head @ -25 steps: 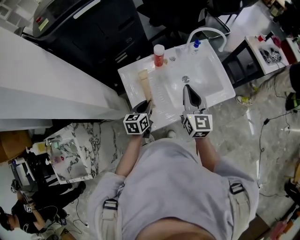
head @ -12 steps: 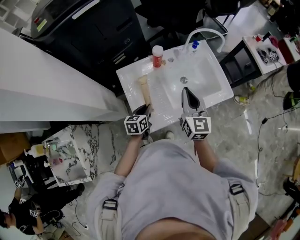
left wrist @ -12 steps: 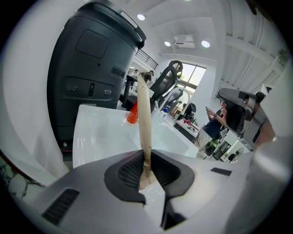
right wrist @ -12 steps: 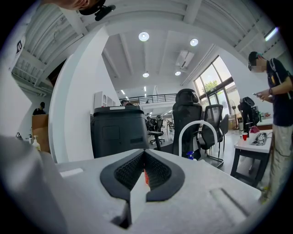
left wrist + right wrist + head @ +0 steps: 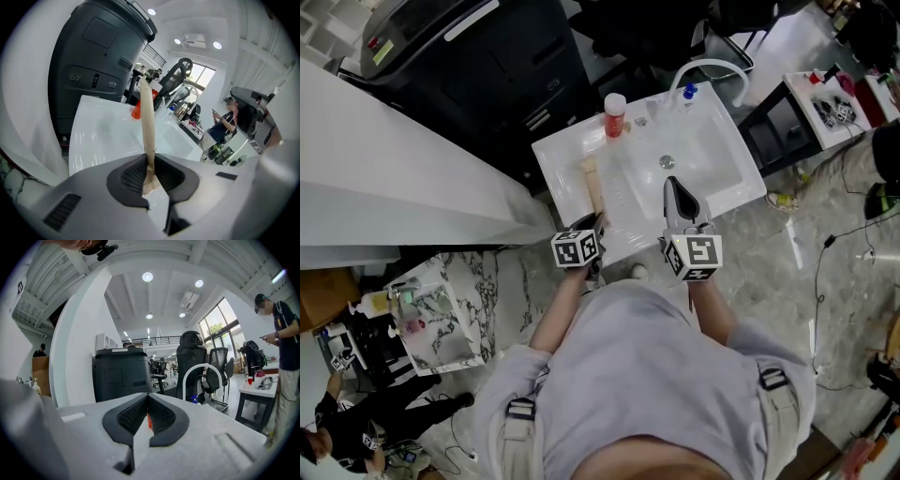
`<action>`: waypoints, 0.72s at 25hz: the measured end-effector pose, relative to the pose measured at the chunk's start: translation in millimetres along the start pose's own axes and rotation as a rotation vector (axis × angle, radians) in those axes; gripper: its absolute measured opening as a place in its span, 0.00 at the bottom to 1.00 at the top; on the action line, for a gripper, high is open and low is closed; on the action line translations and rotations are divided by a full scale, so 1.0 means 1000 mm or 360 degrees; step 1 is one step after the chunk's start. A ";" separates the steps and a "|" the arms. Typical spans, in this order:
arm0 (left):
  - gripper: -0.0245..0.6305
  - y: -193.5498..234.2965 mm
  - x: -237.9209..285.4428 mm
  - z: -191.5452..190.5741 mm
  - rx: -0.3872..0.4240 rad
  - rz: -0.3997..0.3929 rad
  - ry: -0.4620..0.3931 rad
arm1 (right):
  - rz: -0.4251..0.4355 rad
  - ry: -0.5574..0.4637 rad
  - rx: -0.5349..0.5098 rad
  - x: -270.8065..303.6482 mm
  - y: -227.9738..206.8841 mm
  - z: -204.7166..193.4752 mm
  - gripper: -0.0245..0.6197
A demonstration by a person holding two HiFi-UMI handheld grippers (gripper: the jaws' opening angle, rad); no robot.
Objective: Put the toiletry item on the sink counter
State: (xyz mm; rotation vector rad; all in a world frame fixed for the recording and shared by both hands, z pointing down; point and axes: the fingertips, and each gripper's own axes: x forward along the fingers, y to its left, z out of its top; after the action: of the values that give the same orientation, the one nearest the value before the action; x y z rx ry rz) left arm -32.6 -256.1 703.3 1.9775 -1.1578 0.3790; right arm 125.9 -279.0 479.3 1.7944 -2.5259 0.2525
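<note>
A long cream toiletry tube (image 5: 592, 185) reaches out over the left side of the white sink counter (image 5: 558, 159). My left gripper (image 5: 596, 219) is shut on the tube's near end. In the left gripper view the tube (image 5: 148, 117) rises straight out of the closed left gripper (image 5: 150, 169) toward a red bottle (image 5: 136, 110). I cannot tell if the tube touches the counter. My right gripper (image 5: 676, 190) hovers over the basin's near edge, shut with nothing held. In its own view the right gripper (image 5: 147, 417) points at the faucet (image 5: 202, 376).
A red bottle with a white cap (image 5: 615, 113) stands at the back of the counter. The curved white faucet (image 5: 714, 67) and a small blue item (image 5: 684, 91) sit behind the basin (image 5: 698, 155). A black machine (image 5: 478, 56) is behind the sink. A person (image 5: 280, 338) stands at right.
The left gripper and the tube have drawn back slightly toward the counter's near edge. The right gripper has barely moved.
</note>
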 end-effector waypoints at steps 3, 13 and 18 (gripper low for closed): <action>0.11 0.002 0.003 -0.004 -0.0017 -0.0006 0.0022 | -0.0003 0.0002 0.0004 0.000 0.001 -0.001 0.04; 0.11 0.008 0.015 -0.029 -0.0164 -0.0025 0.0112 | -0.0025 0.0015 0.0017 -0.005 -0.003 -0.002 0.04; 0.11 0.010 0.021 -0.037 -0.0205 -0.0031 0.0142 | -0.0037 0.0022 0.0007 -0.008 -0.006 -0.004 0.04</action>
State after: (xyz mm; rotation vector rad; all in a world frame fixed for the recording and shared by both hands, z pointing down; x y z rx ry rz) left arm -25.1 -243.0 743.9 1.8408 -1.0790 0.3694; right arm 133.5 -272.8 482.8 1.8161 -2.4953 0.2692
